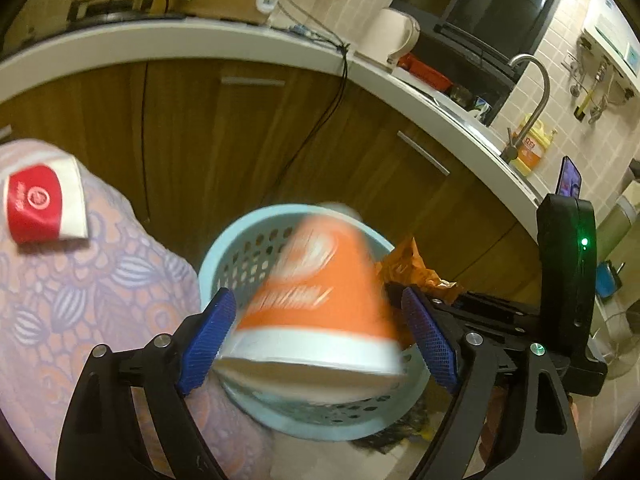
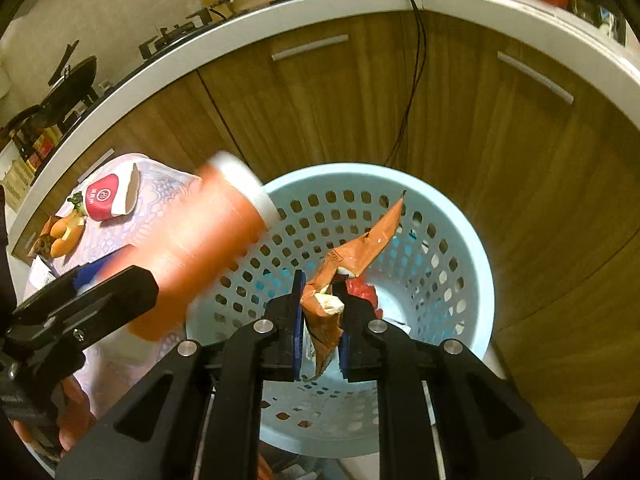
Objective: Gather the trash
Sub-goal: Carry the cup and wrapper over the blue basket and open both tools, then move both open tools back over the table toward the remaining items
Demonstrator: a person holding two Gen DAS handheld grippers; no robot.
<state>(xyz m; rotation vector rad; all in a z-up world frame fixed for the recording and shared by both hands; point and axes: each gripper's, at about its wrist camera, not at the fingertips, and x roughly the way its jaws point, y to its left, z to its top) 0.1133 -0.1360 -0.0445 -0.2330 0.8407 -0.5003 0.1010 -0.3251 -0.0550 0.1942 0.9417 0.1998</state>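
The basket (image 2: 476,264) holds red scraps. The left gripper (image 1: 320,332), jaws wide, flanks the blurred cup (image 1: 320,300), base pointing toward the basket. The right gripper (image 2: 320,320) pinches the wrapper (image 2: 352,256), which stands upright.

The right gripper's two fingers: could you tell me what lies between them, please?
A crumpled orange wrapper, pinched by the right gripper above the pale blue basket, as the right wrist view shows.

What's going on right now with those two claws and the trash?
Left gripper open, orange cup blurred between its fingers, over blue basket. Right gripper shut on orange wrapper above basket. Nothing blocking.
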